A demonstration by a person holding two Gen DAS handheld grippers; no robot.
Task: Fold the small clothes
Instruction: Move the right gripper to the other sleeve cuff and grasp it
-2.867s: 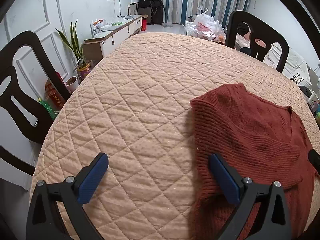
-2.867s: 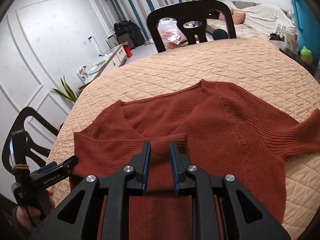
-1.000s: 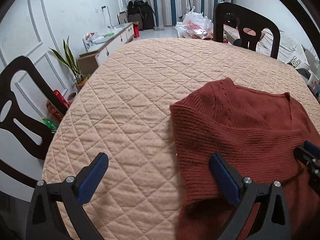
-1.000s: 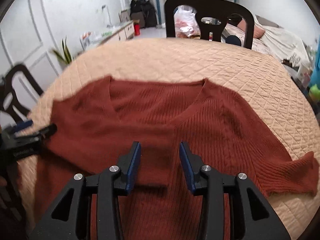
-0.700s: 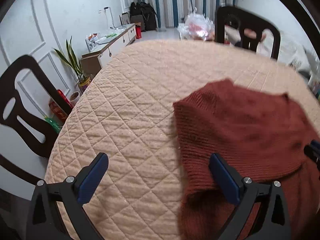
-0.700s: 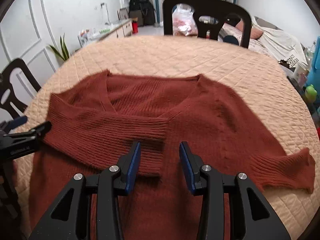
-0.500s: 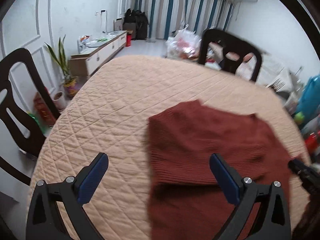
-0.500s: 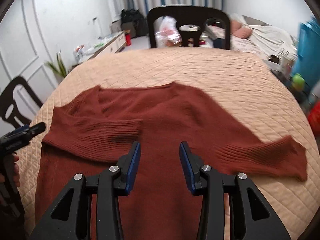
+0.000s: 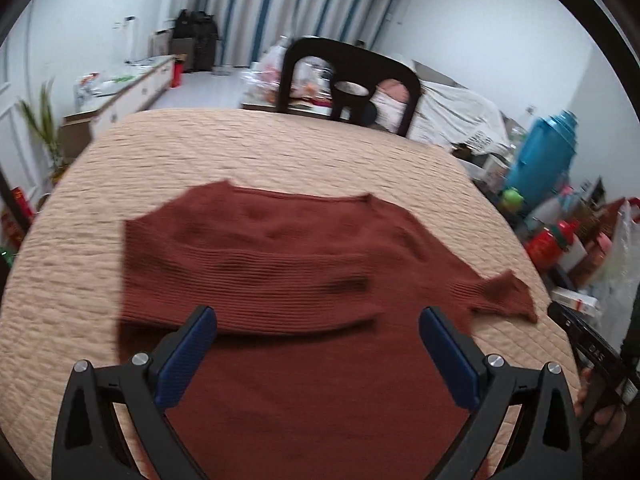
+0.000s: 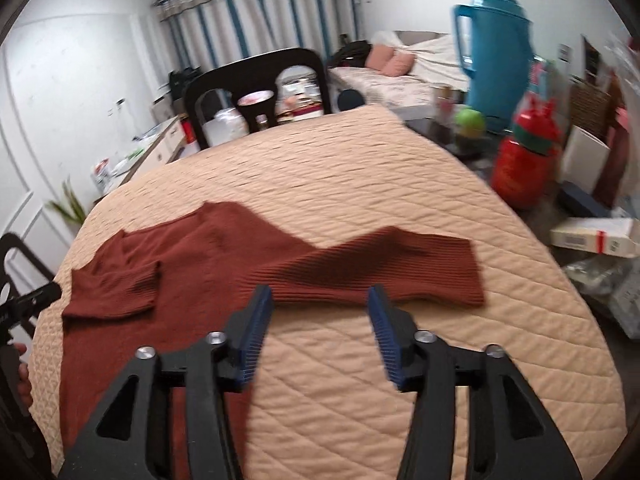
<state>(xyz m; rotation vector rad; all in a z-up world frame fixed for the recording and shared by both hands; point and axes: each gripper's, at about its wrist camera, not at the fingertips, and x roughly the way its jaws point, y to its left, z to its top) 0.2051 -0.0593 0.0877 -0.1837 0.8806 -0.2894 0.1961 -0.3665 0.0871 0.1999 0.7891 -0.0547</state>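
Note:
A rust-red knitted sweater (image 9: 280, 264) lies flat on the round table's quilted peach cover (image 9: 280, 148). Its left sleeve (image 9: 248, 280) is folded across the chest; its right sleeve (image 10: 400, 264) stretches out over the cover. My left gripper (image 9: 318, 324) hovers wide open above the sweater's lower body, nothing between its blue pads. In the right wrist view my right gripper (image 10: 320, 300) hangs just short of the outstretched sleeve, its jaws opening and bare. The left gripper's tip (image 10: 36, 296) shows at that view's left edge, the right one (image 9: 588, 344) at the left wrist view's right edge.
A dark chair (image 9: 348, 80) stands at the table's far side. To the right crowd a blue thermos (image 10: 496, 48), a red jug (image 10: 524, 164), boxes (image 10: 596, 236) and bags. A second chair (image 10: 12, 264), a plant (image 9: 40, 128) and a low cabinet stand to the left.
Both grippers swung to the right and rose a little. The right gripper let go of the folded left sleeve, widened its jaws, and now faces the outstretched right sleeve.

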